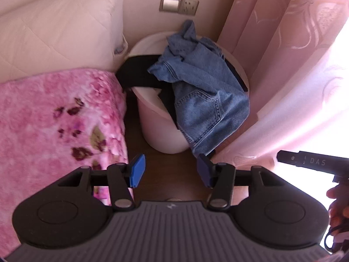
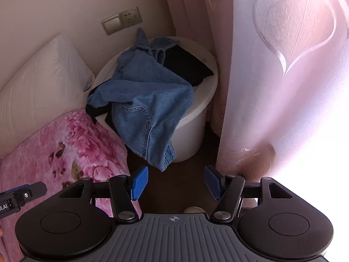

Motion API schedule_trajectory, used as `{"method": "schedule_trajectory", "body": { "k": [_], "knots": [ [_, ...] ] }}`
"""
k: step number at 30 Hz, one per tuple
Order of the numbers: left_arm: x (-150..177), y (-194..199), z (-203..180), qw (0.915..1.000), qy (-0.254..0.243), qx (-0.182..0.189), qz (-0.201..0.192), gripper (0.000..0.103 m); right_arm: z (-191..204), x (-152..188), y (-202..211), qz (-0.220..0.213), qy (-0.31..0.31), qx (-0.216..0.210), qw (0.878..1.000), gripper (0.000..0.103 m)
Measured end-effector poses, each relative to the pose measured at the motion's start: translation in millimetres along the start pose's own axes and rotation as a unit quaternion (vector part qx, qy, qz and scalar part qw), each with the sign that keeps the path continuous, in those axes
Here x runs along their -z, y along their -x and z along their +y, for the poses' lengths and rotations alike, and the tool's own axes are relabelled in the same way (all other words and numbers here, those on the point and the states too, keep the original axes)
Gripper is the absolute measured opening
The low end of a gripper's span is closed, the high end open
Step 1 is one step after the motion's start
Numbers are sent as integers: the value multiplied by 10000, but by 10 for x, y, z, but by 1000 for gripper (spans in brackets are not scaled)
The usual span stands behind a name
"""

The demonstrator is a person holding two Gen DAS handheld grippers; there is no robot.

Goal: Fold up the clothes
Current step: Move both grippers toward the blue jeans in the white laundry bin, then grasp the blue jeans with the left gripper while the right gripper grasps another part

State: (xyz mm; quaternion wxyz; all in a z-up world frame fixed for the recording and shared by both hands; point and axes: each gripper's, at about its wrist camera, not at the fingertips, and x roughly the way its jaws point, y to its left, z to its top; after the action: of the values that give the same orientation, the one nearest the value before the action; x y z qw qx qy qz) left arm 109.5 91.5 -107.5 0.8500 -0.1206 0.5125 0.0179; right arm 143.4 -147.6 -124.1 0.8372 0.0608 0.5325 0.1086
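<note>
Right, the jeans (image 1: 202, 87) are what I'm after: a crumpled blue denim pair heaped over the rim of a white bucket (image 1: 157, 120), dead ahead of my left claw (image 1: 171, 171) and a little beyond it. One leg hangs down the bucket's near wall toward the floor (image 1: 165, 174), so its hem is the part nearest my pads. I'd judge that loose end the easiest first hold, since it dangles free of the pile. Under the denim lies a black garment (image 1: 135, 69), draped across the bucket's mouth; pulling the jeans carelessly could drag it out too.

Both claws are released, jaws standing wide with nothing between them. The right claw (image 2: 175, 182) sits the same way, the jeans ahead and slightly to its left, the bucket behind them. In the left view the other tool shows off to the right, held in a hand (image 1: 337, 205).

To the left of both claws is the bed, with a pink floral blanket (image 1: 54, 120) and a white pillow (image 1: 56, 26) behind it. That flat blanket looks the likely place to spread and fold. To the right hangs a pink curtain (image 2: 283, 76), close beside the bucket, so I'd keep clear of snagging it. No folding is begun yet.
</note>
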Motion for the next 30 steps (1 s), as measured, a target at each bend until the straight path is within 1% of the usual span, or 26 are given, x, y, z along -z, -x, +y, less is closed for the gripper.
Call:
{"method": "schedule_trajectory", "body": {
  "k": [4, 8, 10, 13, 14, 17, 21, 23, 25, 28, 29, 30],
  "knots": [
    [-218, -386, -116, 9993, 304, 136, 184, 48, -169, -197, -294, 96, -217, -57, 9997, 62],
    [-462, -747, -218, 9971, 656, 252, 306, 48, -241, -463, -593, 191, -241, -103, 9995, 62],
    [-585, -910, -243, 9957, 821, 290, 318, 48, -272, -583, -722, 124, -294, -181, 9993, 62],
    [-767, -1163, -261, 9922, 1157, 339, 320, 48, -257, -716, -904, -144, -291, -225, 9992, 62],
    [-829, -1253, -259, 9904, 1297, 369, 315, 48, -258, -753, -970, -176, -281, -264, 9991, 62],
    [-1003, -1493, -237, 9839, 1703, 460, 290, 48, -296, -847, -1165, -230, -370, -438, 9981, 62],
    [-1163, -1771, -201, 9751, 2147, 517, 203, 48, -423, -933, -1420, -243, -930, -564, 9938, 62],
    [-1211, -1890, -148, 9689, 2410, 531, 161, 48, -502, -925, -1520, -322, -1260, -641, 9894, 62],
    [-1237, -2009, -73, 9600, 2739, 560, 136, 48, -589, -919, -1625, -343, -1635, -761, 9830, 62],
    [-1247, -2175, 36, 9469, 3130, 715, 192, 48, -700, -912, -1800, -254, -2243, -926, 9698, 62],
    [-1251, -2236, 56, 9430, 3227, 773, 233, 48, -739, -906, -1848, -230, -2440, -981, 9645, 62],
    [-1252, -2280, 65, 9414, 3264, 810, 259, 48, -769, -915, -1890, -193, -2577, -1043, 9604, 62]
  ]
}}
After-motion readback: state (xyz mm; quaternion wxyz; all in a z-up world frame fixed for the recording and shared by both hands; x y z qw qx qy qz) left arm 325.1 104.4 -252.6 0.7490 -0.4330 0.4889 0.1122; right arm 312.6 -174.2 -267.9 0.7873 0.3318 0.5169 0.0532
